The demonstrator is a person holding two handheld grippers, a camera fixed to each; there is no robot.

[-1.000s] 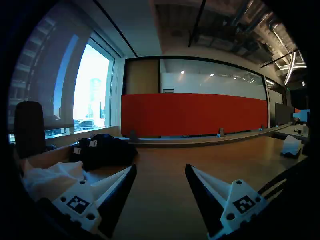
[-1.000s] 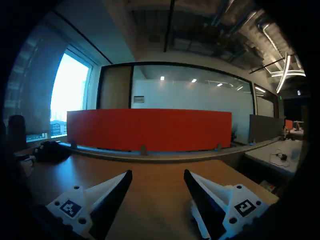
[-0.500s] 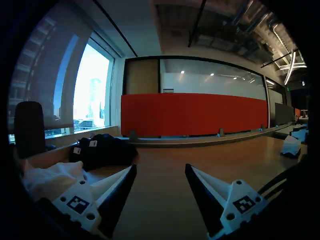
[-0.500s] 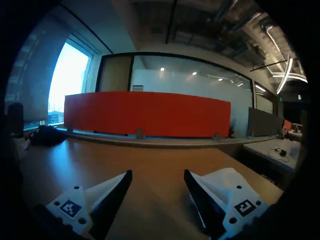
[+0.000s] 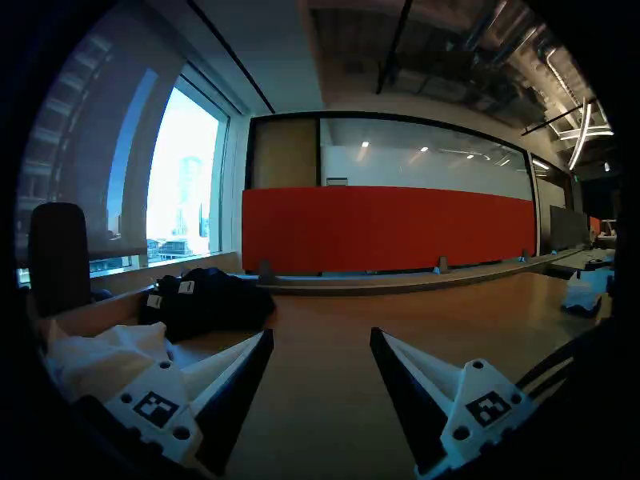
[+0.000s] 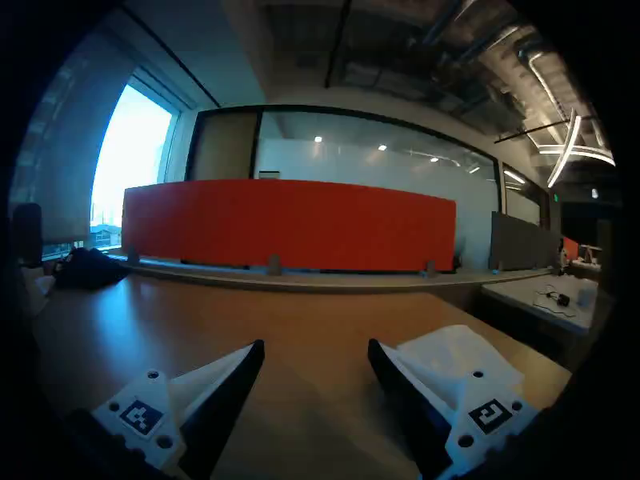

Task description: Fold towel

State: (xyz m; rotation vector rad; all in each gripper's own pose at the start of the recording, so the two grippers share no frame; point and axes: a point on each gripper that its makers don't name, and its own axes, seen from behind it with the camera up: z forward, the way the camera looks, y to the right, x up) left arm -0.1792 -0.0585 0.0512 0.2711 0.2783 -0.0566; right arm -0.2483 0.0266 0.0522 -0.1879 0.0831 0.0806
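Towel (image 6: 448, 350) just beside right tool (image 6: 314, 344)

A long brown wooden bench (image 5: 336, 316) runs away from the camera to a low, bright red divider panel (image 5: 384, 228) standing upright along its far edge. In the left gripper view, a heap of black fabric with small white tags (image 5: 210, 308) lies on the bench near its far left corner, below a tall bright window (image 5: 182, 188). A black rounded chair back (image 5: 58, 256) stands at the far left. Behind the red panel is a wide glass wall in a dark frame (image 5: 424, 156). In the right gripper view, a grey upright screen (image 6: 518, 240) and a white neighbouring desk (image 6: 544, 308) carrying a small dark item with a cable (image 6: 558, 298) sit to the right, under a curved strip light (image 6: 570, 148).
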